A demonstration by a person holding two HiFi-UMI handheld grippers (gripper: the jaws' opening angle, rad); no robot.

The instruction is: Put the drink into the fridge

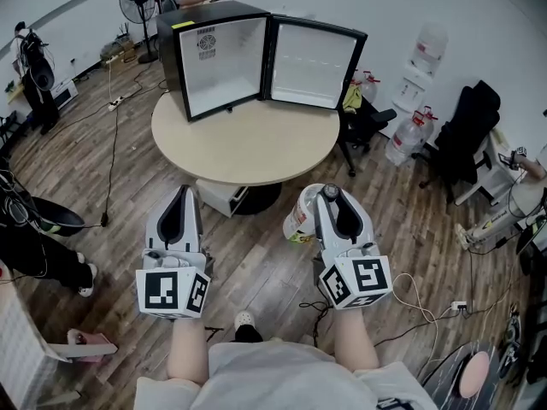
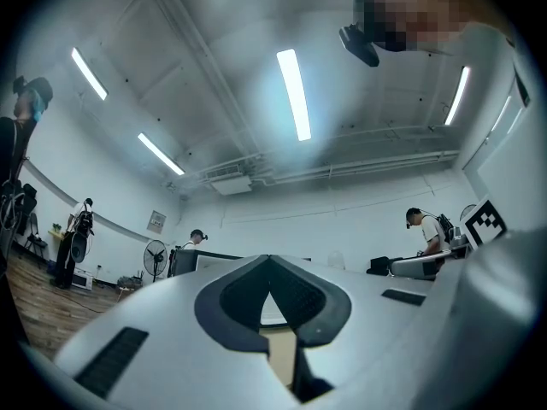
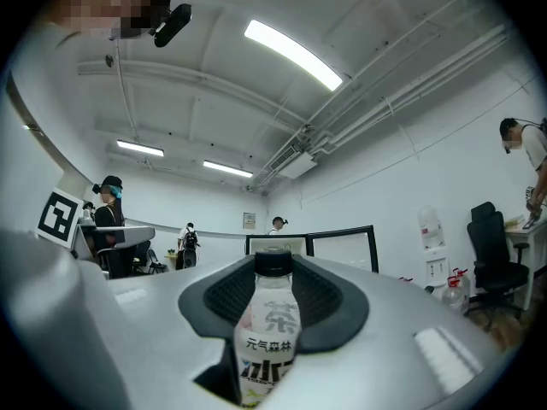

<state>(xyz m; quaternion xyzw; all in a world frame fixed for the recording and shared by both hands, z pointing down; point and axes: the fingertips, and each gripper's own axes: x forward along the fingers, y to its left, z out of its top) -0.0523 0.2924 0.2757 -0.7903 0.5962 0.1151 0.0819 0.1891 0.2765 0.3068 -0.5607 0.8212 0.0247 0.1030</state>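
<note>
Both forearms reach forward side by side in the head view, holding the left gripper [image 1: 183,193] and right gripper [image 1: 330,196] over the wood floor [image 1: 256,263], short of the round table [image 1: 248,148], whose bare near half fronts the open fridge [image 1: 218,54]; the left gripper view shows its 2 jaws closed on nothing, and the right gripper view shows jaws spread wide, clamping the drink bottle [image 3: 272,331], cap toward their tips.

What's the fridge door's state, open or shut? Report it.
Open. On the round table, the fridge has its door swung wide to the right, and its white interior shows.
</note>
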